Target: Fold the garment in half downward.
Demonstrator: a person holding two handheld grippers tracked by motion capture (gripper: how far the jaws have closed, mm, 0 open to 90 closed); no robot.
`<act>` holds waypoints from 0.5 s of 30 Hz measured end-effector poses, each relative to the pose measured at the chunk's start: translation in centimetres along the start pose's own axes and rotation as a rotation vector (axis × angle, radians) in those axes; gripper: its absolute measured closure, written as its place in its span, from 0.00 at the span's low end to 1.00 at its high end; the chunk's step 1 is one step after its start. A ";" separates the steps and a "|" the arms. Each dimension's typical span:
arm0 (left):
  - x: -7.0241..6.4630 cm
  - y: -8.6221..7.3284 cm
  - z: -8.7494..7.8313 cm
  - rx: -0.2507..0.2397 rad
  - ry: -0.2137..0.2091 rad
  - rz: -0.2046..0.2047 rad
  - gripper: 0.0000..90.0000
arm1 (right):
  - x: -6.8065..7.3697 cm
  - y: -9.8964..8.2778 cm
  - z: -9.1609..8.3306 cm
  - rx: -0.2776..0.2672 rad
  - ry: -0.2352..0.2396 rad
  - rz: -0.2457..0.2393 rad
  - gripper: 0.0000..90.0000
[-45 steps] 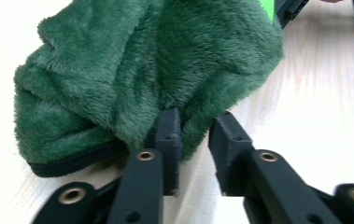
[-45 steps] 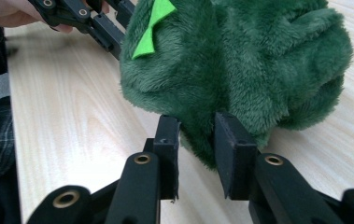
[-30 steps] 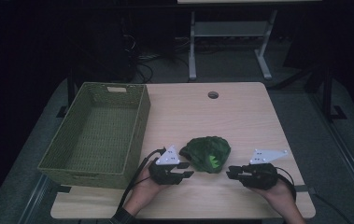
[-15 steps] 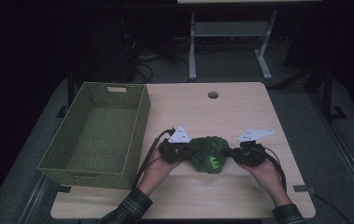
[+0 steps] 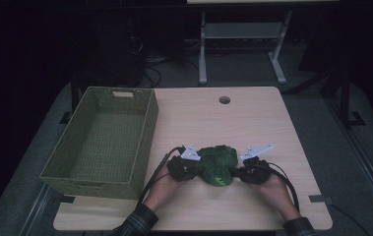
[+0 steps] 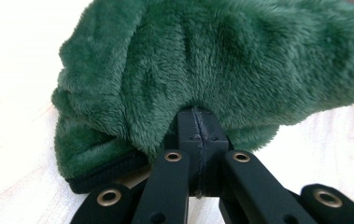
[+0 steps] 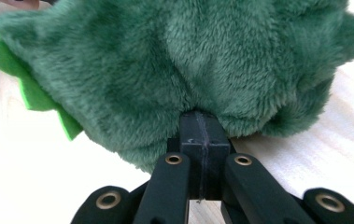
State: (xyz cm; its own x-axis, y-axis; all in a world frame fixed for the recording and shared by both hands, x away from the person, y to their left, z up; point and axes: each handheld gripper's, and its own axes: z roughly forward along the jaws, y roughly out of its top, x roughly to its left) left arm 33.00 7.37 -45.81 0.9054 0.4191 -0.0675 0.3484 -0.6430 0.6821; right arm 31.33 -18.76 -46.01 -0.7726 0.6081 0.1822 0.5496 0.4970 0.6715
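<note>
Green plush fills the space ahead of both my grippers: a crumpled fleece garment lies on the near middle of the wooden table, between my two hands. My left gripper bites its left end and my right gripper bites its right end, so the bundle's long axis runs side to side across the table, straight from one grip to the other.

In the left gripper view my jaws stand together, pinched on a fold of the fleece just above a dark hem edge; the pile bulges over the jaw tips and hides how deep the bite goes. In the right gripper view the jaws are likewise pressed together on the fleece, with a bright green felt trim sticking out to the side. Both pairs have just been closing, with the fabric between them.

The woven green basket sits to the left of the bundle, its long wall just beside my left hand, while my right hand is well apart from it. I judge that any carry goes leftward along the garment's own axis, so my left grip leads over the rim and my right grip trails. The slack middle could drag on the near wall unless I lift both ends level first.
</note>
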 end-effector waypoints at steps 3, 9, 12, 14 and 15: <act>0.0 0.0 0.2 -0.010 0.004 -0.008 1.00 | 0.0 -0.2 0.4 0.017 -0.001 -0.006 1.00; -0.4 0.4 -1.7 -0.061 0.003 -0.013 0.95 | 0.1 -0.3 -1.5 -0.026 -0.021 -0.002 1.00; -1.0 0.6 -2.8 -0.084 -0.002 -0.007 0.95 | -0.5 -0.3 -3.0 -0.070 -0.039 0.008 1.00; -1.6 0.7 -3.4 -0.093 -0.011 -0.002 0.95 | -1.2 -0.2 -3.7 -0.094 -0.054 0.021 1.00; -1.9 0.8 -3.6 -0.098 -0.016 -0.002 0.95 | -1.6 -0.1 -4.0 -0.104 -0.065 0.016 1.00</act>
State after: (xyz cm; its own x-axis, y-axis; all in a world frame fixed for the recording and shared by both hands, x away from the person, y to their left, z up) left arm 30.71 8.39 -42.49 0.9087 0.4098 -0.0800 0.3258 -0.5762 0.7495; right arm 31.22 -22.24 -43.50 -0.7396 0.6564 0.1488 0.5234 0.4220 0.7402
